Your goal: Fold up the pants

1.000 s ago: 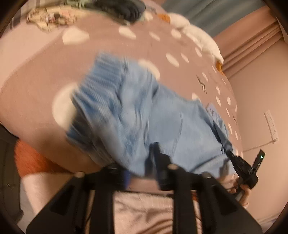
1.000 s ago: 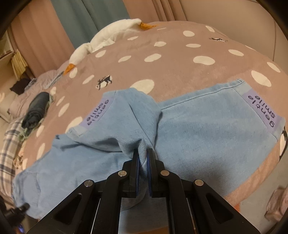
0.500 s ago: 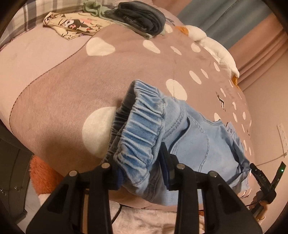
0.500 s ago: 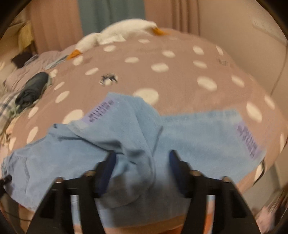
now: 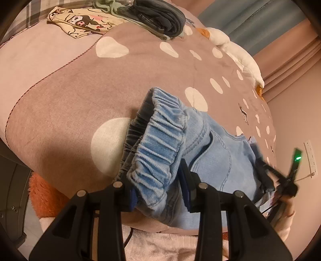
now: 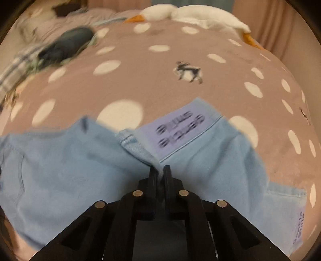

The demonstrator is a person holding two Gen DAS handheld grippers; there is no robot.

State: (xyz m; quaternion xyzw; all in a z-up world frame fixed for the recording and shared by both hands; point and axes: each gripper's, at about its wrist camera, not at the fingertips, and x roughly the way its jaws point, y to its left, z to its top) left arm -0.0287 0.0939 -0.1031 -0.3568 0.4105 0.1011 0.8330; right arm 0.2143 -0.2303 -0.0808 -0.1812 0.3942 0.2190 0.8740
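Note:
Light blue denim pants [image 5: 212, 158] lie on a brown blanket with white dots [image 5: 112, 84]. My left gripper [image 5: 158, 188] is open, its fingers on either side of the gathered elastic waistband [image 5: 158, 148]. In the right wrist view my right gripper [image 6: 160, 174] is shut on a fold of the pants [image 6: 60, 170] at a leg hem, just below a lilac label [image 6: 180, 130]. The other leg's label [image 6: 299, 228] shows at the lower right. The right gripper also shows in the left wrist view [image 5: 280, 180], blurred.
A dark folded garment [image 5: 160, 16] and a patterned cloth [image 5: 80, 22] lie at the far end of the bed. A white goose plush [image 6: 190, 16] lies along the far edge. An orange rug [image 5: 46, 198] is below the bed. A wall [image 5: 297, 120] stands at the right.
My right gripper was open half a second ago and has shut on a leg hem, after swinging its view. My left gripper stays open around the waistband.

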